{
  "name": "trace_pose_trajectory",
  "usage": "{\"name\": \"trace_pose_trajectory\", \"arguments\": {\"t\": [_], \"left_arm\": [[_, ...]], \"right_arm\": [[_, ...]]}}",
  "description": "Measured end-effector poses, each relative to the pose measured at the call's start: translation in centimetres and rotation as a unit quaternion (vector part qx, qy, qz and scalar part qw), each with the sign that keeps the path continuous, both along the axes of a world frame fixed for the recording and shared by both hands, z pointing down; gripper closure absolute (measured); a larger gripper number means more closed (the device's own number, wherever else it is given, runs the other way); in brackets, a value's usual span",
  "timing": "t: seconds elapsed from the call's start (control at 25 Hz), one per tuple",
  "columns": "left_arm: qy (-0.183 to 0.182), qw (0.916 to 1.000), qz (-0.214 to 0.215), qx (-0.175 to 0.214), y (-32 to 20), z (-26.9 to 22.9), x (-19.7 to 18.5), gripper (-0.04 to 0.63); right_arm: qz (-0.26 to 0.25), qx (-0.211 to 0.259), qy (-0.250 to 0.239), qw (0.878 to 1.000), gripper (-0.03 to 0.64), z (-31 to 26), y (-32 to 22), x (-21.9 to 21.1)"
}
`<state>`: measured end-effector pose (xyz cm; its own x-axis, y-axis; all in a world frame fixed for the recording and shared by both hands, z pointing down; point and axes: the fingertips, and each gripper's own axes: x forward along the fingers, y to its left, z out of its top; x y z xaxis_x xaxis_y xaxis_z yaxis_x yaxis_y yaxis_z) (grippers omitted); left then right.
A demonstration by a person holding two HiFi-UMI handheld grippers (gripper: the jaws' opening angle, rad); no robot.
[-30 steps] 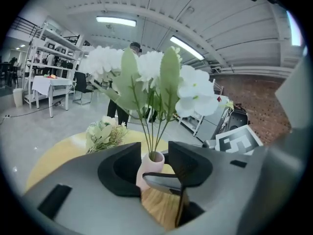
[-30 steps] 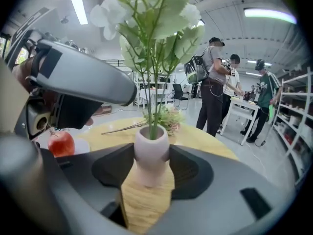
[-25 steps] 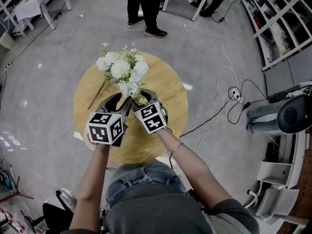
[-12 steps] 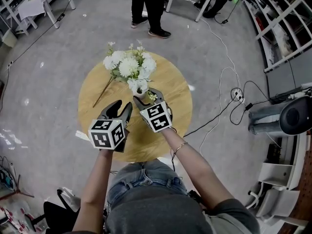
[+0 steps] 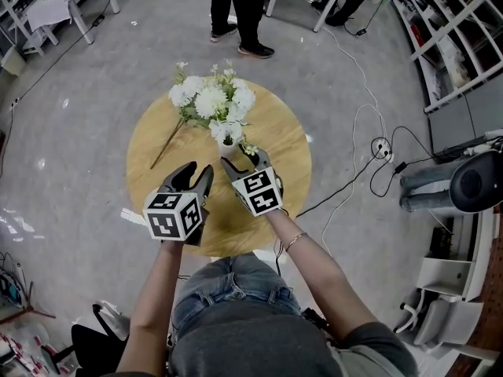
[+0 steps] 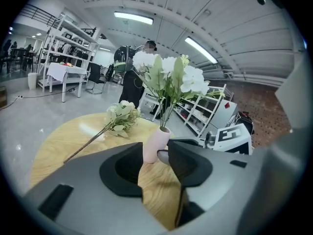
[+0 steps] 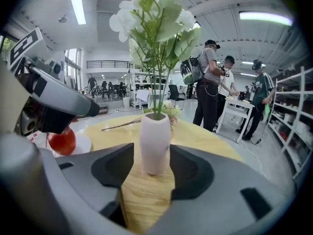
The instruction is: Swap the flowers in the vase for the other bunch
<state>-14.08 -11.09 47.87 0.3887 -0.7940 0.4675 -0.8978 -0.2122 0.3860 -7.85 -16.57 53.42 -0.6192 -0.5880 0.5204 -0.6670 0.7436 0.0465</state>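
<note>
Vase bracketed, flowers not yet out
Spare bunch (image 6: 122, 115) lies left on the surface (image 5: 275, 132); left gripper (image 5: 198, 168) jaws gape, empty. The pink vase (image 7: 155, 143), probably light and tippy, stands between the right gripper (image 5: 242, 160) jaws, apparently unpressed; take the stems (image 7: 157, 99) above its mouth.

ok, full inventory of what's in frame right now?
table: one, round, light wood, middle of the floor
vase: one, pale pink, on table, between right claw's jaws
flowers in vase: one bunch, white
loose bunch: one, whitish-green, lying on table beyond vase
red fruit: one, on white plate, table's near-left edge
bystanders: three, past table
cables: several, white and black, floor right of table
left claw: grey, open, empty, short of vase
right claw: grey, open around vase
</note>
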Motion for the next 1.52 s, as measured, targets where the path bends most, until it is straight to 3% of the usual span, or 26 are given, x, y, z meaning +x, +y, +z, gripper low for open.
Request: {"name": "trace_pose_trajectory", "arguments": {"t": [0.32,0.92,1.52], "left_arm": [[-0.014,0.9998,0.008,-0.011,1.2,1.2,0.4,0.468],[-0.036,0.9988,0.032,-0.001,5.1,0.8,1.0,0.552],[-0.046,0.9979,0.034,0.031,9.3,-1.0,0.4,0.572]], "right_arm": [[0.04,-0.034,-0.026,0.998,0.395,0.7,3.3,2.1],[0.068,-0.045,-0.041,0.996,0.598,-1.2,8.8,3.4],[0.067,-0.018,-0.069,0.995,0.606,-5.9,13.9,3.3]]}}
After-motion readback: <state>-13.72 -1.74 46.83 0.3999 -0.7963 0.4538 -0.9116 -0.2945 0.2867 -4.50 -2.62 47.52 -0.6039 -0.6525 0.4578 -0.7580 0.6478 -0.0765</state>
